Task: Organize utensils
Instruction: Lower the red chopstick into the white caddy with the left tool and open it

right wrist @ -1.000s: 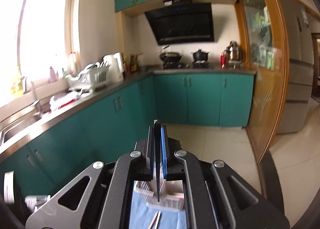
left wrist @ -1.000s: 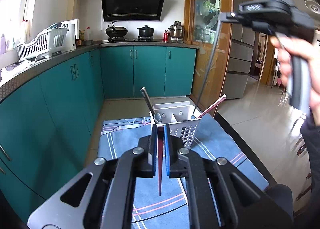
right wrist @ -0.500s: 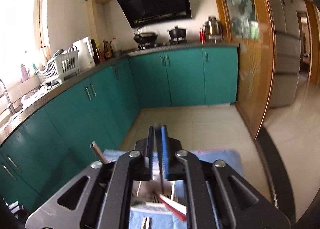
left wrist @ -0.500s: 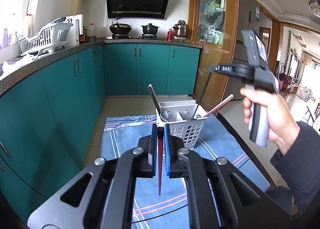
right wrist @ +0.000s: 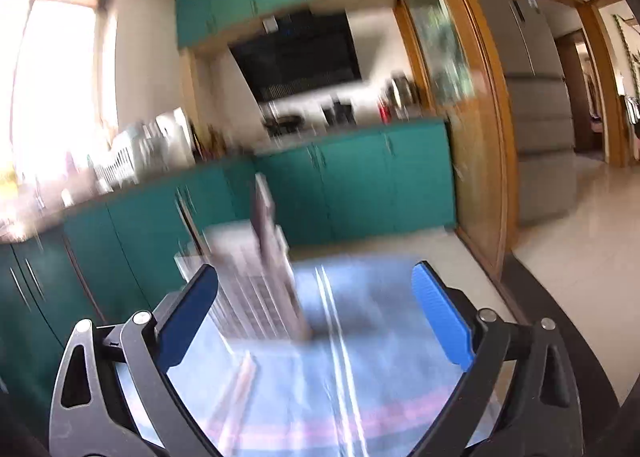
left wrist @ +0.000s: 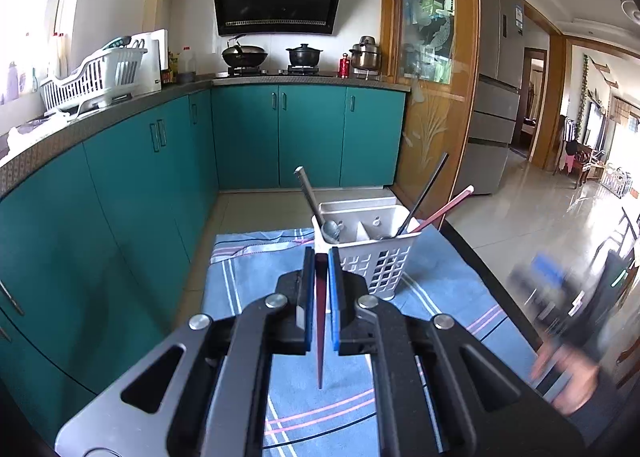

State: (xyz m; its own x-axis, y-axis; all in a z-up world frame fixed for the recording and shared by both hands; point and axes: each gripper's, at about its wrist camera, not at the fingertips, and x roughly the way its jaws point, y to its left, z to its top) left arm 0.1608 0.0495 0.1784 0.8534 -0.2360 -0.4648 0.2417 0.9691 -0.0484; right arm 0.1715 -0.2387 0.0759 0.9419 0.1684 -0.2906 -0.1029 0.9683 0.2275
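My left gripper (left wrist: 319, 257) is shut on a dark red chopstick (left wrist: 320, 341) that hangs point down between its blue pads. Just beyond it a white slotted utensil caddy (left wrist: 372, 253) stands on a blue striped cloth (left wrist: 248, 281). The caddy holds a metal spoon (left wrist: 310, 197), a black chopstick (left wrist: 426, 193) and a pink-red chopstick (left wrist: 446, 206). My right gripper (right wrist: 316, 313) is low over the cloth to the right of the caddy (right wrist: 244, 289). Its jaws are opening wide and nothing is between them. In the left wrist view it is a blur (left wrist: 544, 281).
The cloth covers a dark table whose edge (left wrist: 492, 281) runs along the right. Pale chopsticks (right wrist: 240, 385) lie blurred on the cloth in front of the caddy. Teal cabinets (left wrist: 140, 177) and a tiled floor (left wrist: 532, 217) lie beyond. A person's hand (left wrist: 568, 373) holds the right gripper.
The right gripper came down with the black chopstick, let it go into the caddy, dropped low to the right and spread its jaws. The left gripper held still.
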